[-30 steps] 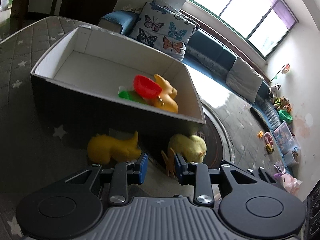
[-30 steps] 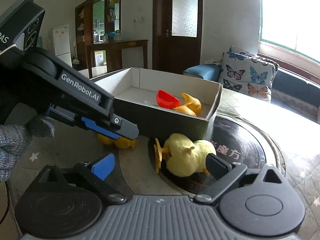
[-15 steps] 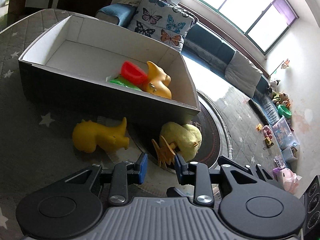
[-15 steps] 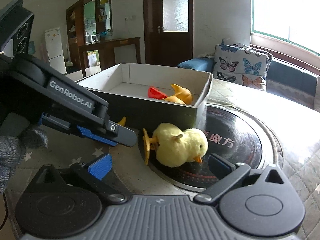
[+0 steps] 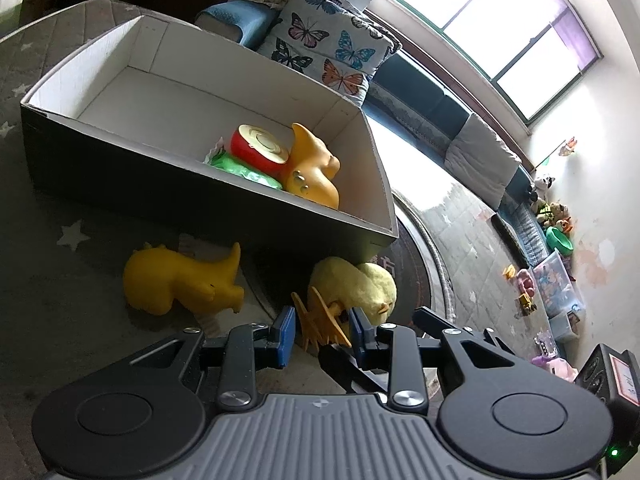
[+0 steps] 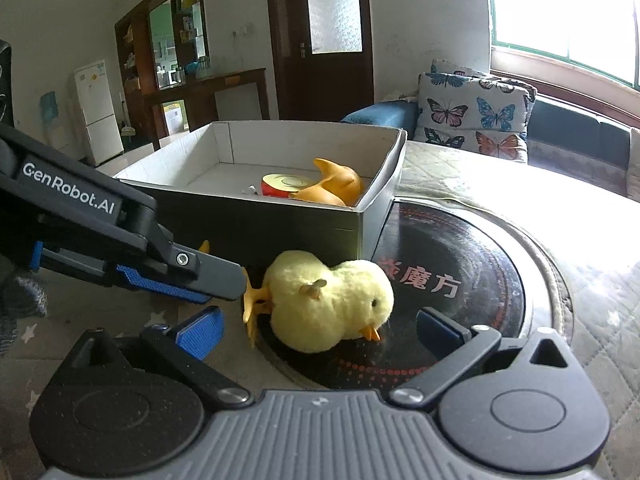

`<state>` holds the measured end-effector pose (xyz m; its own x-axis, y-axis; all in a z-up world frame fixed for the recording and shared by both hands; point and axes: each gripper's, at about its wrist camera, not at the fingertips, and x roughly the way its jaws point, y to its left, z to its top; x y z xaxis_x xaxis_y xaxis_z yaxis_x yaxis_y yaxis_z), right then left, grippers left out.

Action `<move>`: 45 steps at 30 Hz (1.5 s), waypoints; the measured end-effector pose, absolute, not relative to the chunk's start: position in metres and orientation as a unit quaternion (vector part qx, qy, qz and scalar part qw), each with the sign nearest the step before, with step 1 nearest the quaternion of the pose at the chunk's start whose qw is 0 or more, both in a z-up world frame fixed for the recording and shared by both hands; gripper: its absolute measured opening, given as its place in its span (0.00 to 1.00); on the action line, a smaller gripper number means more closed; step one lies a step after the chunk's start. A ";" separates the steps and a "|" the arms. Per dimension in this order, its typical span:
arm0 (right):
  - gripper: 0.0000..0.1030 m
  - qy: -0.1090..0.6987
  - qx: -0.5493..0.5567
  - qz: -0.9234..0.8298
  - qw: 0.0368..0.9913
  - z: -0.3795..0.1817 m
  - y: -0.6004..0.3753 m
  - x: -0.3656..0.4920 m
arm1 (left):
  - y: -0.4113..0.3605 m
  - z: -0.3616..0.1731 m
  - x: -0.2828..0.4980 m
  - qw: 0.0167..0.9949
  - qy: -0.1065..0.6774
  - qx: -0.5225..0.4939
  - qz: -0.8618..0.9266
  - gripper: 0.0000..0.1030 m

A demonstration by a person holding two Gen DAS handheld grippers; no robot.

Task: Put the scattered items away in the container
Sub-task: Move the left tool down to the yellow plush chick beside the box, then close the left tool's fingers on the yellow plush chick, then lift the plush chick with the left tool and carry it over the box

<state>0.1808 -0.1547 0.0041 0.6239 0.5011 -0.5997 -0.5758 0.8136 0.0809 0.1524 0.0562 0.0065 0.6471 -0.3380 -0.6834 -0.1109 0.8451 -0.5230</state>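
Observation:
A plush yellow chick lies on its side just in front of the cardboard box. My right gripper is open wide, its fingers on either side of the chick. My left gripper is open with a narrow gap, and the chick's orange feet sit between its blue pads. In the right wrist view the left gripper reaches in from the left, with its fingertips at the feet. A yellow rubber toy lies left of the chick. The box holds a red apple half, a green item and an orange toy.
A round black disc with red characters lies under the chick and the box corner. A star-patterned quilted cover spreads over the table. A butterfly cushion and a sofa stand behind. A gloved hand shows at the far left.
Both grippers have moved in on the chick. Its orange feet now sit between the left pads, and its body lies between the right fingers. Neither gripper's gap has changed.

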 end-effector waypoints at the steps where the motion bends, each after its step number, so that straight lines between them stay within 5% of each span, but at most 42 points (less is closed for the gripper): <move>1: 1.00 0.314 -0.059 0.301 0.899 0.004 -0.153 0.182 | 0.057 0.006 0.153 0.866 0.415 -0.272 -0.065 0.31; 15: 1.00 0.327 -0.054 0.306 0.892 -0.004 -0.141 0.204 | 0.055 -0.001 0.172 0.862 0.420 -0.277 -0.070 0.33; 19: 0.88 0.334 -0.050 0.306 0.890 -0.008 -0.141 0.206 | 0.056 -0.006 0.176 0.859 0.421 -0.283 -0.070 0.33; 28: 0.84 0.326 -0.049 0.299 0.895 -0.005 -0.142 0.194 | 0.060 -0.004 0.169 0.855 0.419 -0.293 -0.086 0.31; 45: 0.84 0.246 -0.085 0.325 0.909 0.055 -0.106 0.169 | 0.097 0.050 0.130 0.883 0.338 -0.311 -0.091 0.31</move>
<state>0.1692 -0.1062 0.0553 0.6677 0.5496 -0.5022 -0.6330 0.7741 0.0055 0.1302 0.0966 0.0500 0.7550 -0.3720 -0.5400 -0.0489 0.7893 -0.6121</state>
